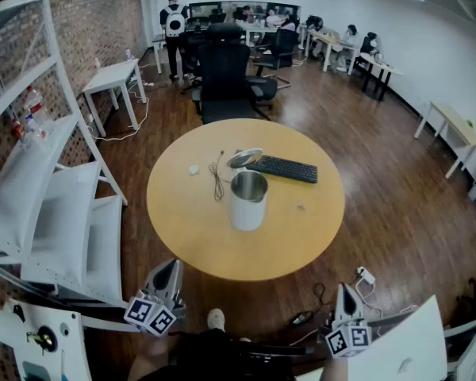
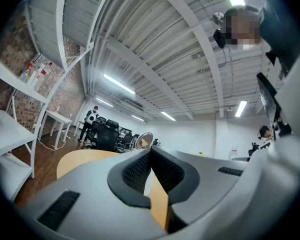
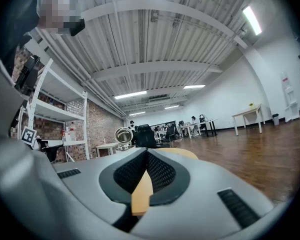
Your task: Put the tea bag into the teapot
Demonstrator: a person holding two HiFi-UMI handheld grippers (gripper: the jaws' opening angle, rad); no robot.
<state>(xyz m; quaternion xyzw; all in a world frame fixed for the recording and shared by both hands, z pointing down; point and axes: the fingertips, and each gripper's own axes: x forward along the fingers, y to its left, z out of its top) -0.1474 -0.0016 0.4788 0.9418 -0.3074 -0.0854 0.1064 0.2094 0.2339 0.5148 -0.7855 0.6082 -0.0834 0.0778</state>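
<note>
The left gripper and right gripper are both closed tight, holding nothing. The open teapot stands in the middle of the table, with the tea bag lying apart to its left

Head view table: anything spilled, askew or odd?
Nothing spilled or toppled. The teapot stands upright, its lid tipped back. The only misfits: a black keyboard lying at a slant just behind the pot, and a thin dark cord loose on the table left of it.
</note>
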